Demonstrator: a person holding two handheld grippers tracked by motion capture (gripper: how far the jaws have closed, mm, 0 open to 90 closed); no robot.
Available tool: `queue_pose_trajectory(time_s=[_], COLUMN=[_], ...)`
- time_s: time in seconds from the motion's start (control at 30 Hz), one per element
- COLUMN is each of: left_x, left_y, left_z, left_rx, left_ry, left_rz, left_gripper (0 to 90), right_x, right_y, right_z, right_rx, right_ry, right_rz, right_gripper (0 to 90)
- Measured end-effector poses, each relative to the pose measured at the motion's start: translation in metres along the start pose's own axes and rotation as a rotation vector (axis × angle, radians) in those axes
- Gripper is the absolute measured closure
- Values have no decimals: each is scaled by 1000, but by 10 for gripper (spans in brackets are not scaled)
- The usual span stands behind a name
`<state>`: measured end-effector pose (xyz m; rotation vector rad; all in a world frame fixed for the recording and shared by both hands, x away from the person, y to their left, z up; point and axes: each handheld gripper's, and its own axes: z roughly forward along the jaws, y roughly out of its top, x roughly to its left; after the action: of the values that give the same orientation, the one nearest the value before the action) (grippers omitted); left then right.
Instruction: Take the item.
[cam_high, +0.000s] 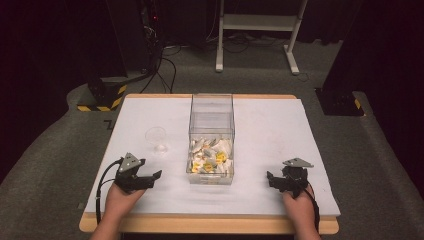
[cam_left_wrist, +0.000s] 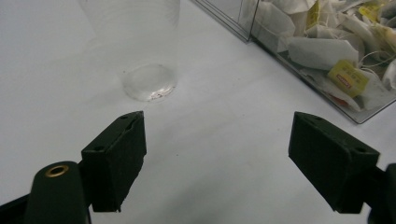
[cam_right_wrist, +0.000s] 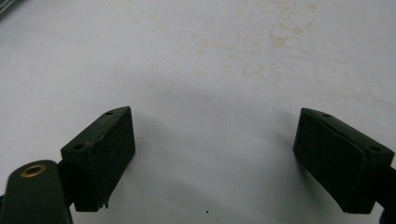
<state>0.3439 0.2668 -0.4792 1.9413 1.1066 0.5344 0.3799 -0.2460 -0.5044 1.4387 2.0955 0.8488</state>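
**Both grippers wide apart, nothing held, at the near edge of the tabletop**

I hold one gripper in each hand, and both rest low over the white tabletop (cam_high: 280, 125), on either side of the clear box (cam_high: 211, 137) that stands at its middle. My left gripper (cam_high: 145, 179) sits to the near left of the box, its fingers (cam_left_wrist: 116, 156) spread far apart with only bare white surface between them. My right gripper (cam_high: 274, 181) sits to the near right of the box, well apart from it, and its fingers (cam_right_wrist: 100, 154) are spread just as wide — again nothing between them but the tabletop, which shows faint yellowish stains farther on in the right gripper view.

Beyond my left gripper, just left of the box and not touching it, stands a clear plastic cup (cam_high: 157, 140), upright. In the left gripper view its round base (cam_left_wrist: 148, 87) lies ahead of the left finger, a little apart from it.

The box itself is tall, transparent and open at the top. Its near half holds a heap of tea bags (cam_high: 210, 157) — white paper sachets with strings and yellow tags (cam_left_wrist: 348, 77); the far half looks empty through the walls.

Past the far edge of the tabletop, behind the box, lie grey floor, black cables (cam_high: 162, 70) and the white legs of a stand (cam_high: 260, 22).
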Motion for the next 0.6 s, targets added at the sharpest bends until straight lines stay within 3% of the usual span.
queue_pose_trajectory(time_s=[0.6], left_x=[-15], left_y=[10], left_z=[4], left_rx=[-17], left_ry=[-43], left_rz=[43], left_gripper=[196], right_x=[0], right_y=[0], right_z=[0], right_rx=[0], right_ry=[0], right_rz=[0], right_gripper=[127])
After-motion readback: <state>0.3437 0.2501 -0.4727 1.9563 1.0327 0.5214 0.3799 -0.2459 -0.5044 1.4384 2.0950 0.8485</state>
